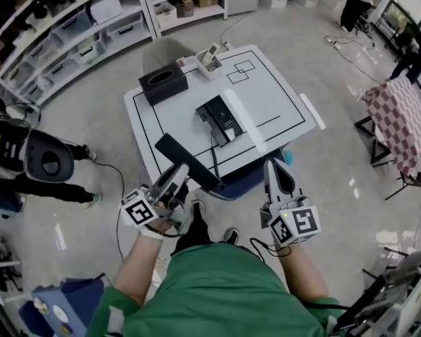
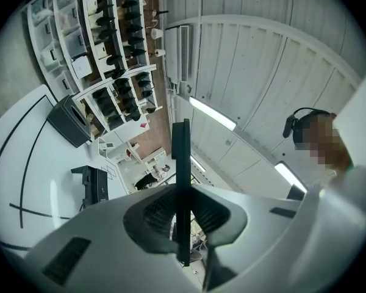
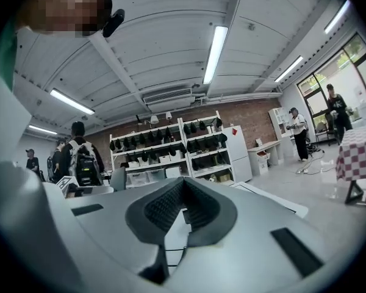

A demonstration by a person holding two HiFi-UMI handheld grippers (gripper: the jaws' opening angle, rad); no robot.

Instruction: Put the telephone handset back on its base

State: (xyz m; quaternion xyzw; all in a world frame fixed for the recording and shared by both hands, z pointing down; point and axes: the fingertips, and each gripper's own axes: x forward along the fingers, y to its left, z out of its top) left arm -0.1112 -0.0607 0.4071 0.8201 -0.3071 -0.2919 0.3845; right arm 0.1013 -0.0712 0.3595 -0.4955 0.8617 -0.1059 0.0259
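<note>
A black telephone base [image 1: 221,120] lies in the middle of the white table [image 1: 281,97], and its cord [image 1: 213,154] runs toward the front edge. My left gripper [image 1: 175,180] is shut on the long black handset [image 1: 181,155], held over the table's front left edge. In the left gripper view the handset [image 2: 182,182] shows edge-on as a thin bar clamped between the jaws, with the base [image 2: 95,185] off to the left on the table. My right gripper [image 1: 276,182] hovers at the front right edge, shut and holding nothing; its pads [image 3: 198,209] meet in its own view.
A black tissue box [image 1: 163,83] and a small white tray [image 1: 209,56] sit at the table's far left. Something blue [image 1: 247,180] shows below the front edge. A person with a backpack [image 1: 45,161] stands at the left, shelving [image 1: 77,27] behind, and a checkered table [image 1: 403,118] at the right.
</note>
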